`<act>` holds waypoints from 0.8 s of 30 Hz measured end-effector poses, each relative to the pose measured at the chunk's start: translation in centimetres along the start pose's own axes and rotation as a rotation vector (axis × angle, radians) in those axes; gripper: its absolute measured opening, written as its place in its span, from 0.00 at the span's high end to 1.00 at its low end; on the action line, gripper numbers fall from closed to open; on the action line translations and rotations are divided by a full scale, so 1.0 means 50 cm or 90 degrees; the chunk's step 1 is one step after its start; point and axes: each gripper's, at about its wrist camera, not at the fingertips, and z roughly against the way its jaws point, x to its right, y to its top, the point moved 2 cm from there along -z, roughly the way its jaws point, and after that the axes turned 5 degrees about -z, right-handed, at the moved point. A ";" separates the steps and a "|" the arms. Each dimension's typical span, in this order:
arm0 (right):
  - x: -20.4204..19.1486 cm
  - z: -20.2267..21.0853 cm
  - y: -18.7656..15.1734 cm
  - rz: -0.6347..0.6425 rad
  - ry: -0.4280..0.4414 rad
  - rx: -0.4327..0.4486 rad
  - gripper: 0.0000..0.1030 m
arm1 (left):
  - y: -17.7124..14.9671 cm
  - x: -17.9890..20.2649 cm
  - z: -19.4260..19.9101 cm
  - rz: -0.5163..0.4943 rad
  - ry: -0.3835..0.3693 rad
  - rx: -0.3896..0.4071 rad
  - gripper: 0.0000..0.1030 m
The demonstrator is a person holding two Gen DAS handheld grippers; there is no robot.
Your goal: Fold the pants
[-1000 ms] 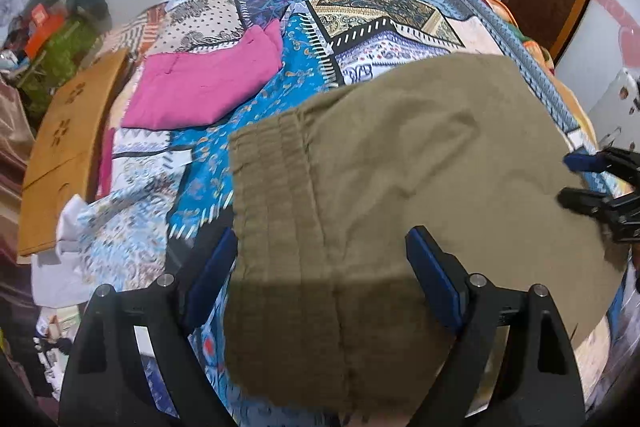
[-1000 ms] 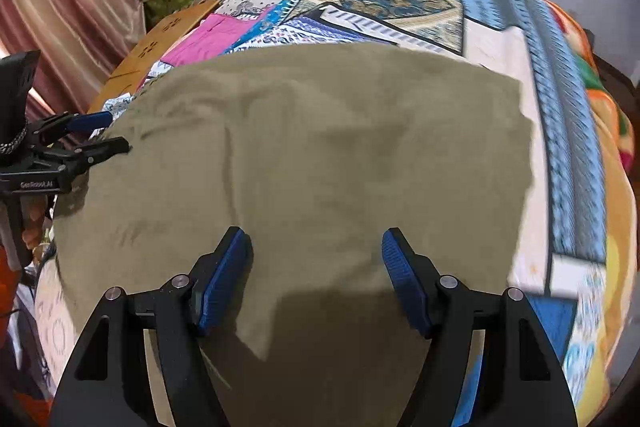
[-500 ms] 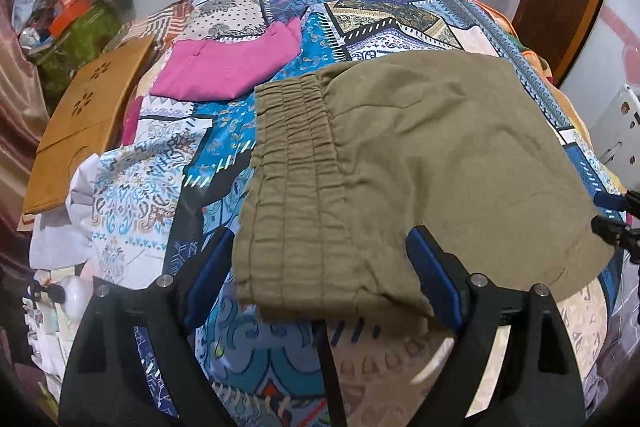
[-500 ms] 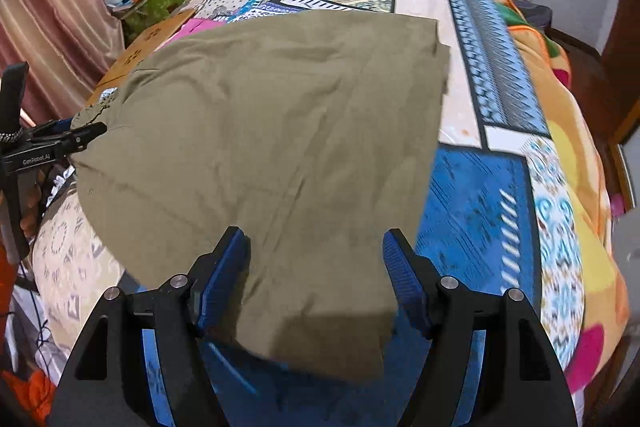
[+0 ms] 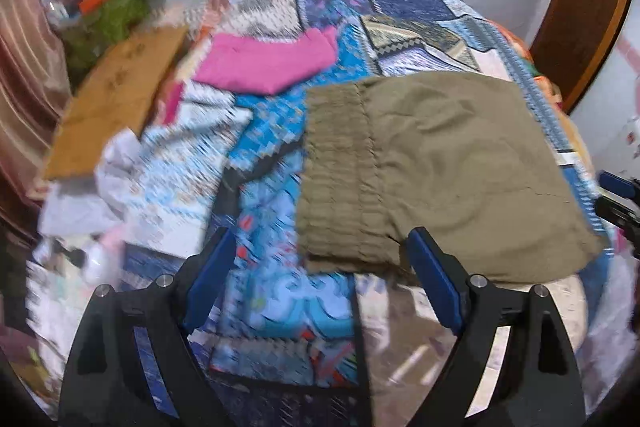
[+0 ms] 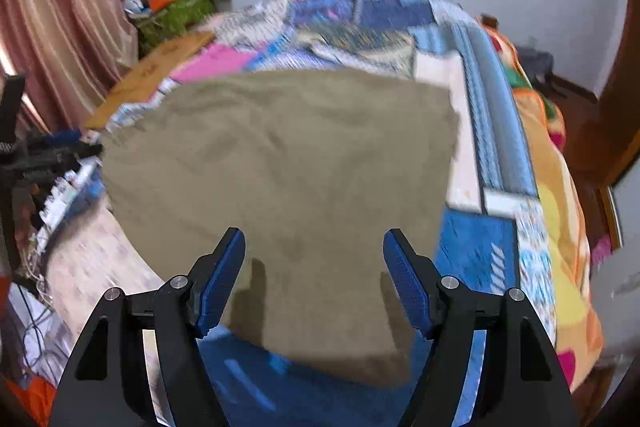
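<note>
Olive-brown pants [image 5: 440, 163] lie folded flat on the patchwork quilt [image 5: 280, 155], their gathered waistband [image 5: 340, 179] towards the left. My left gripper [image 5: 320, 279] hovers open over the near waistband corner, and its blue pads grip nothing. In the right wrist view the same pants [image 6: 300, 167] spread across the bed. My right gripper [image 6: 314, 279] is open above their near edge and holds nothing. Each gripper shows at the edge of the other's view: the right gripper [image 5: 618, 199] and the left gripper [image 6: 52, 151].
A pink folded garment [image 5: 268, 63] lies beyond the pants on the quilt. A wooden board [image 5: 116, 99] and a cluttered pile with a green bag [image 5: 112, 11] sit at the far left by a curtain [image 6: 60, 19]. An orange blanket [image 6: 560, 187] drapes the bed's right side.
Both grippers have drawn back and up from the pants, which now lie farther ahead. More of the quilt's near edge shows. The jaws stay open.
</note>
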 end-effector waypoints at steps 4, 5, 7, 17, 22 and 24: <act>-0.057 -0.020 0.039 0.020 0.031 0.022 0.34 | -0.021 0.010 -0.012 0.039 -0.075 -0.026 0.14; -0.064 -0.025 0.041 0.023 0.035 0.021 0.34 | -0.028 0.013 -0.019 0.050 -0.102 -0.038 0.14; -0.089 -0.048 0.045 0.035 0.048 0.011 0.34 | -0.036 0.024 -0.031 0.061 -0.138 -0.054 0.15; -0.109 -0.120 -0.003 0.053 0.062 -0.029 0.34 | -0.029 0.027 -0.074 0.134 -0.246 -0.062 0.14; -0.102 -0.116 -0.012 0.052 0.072 -0.023 0.34 | -0.001 0.003 -0.096 0.192 -0.300 -0.054 0.14; -0.107 -0.118 -0.013 0.060 0.070 -0.021 0.34 | 0.009 -0.008 -0.103 0.215 -0.314 -0.050 0.18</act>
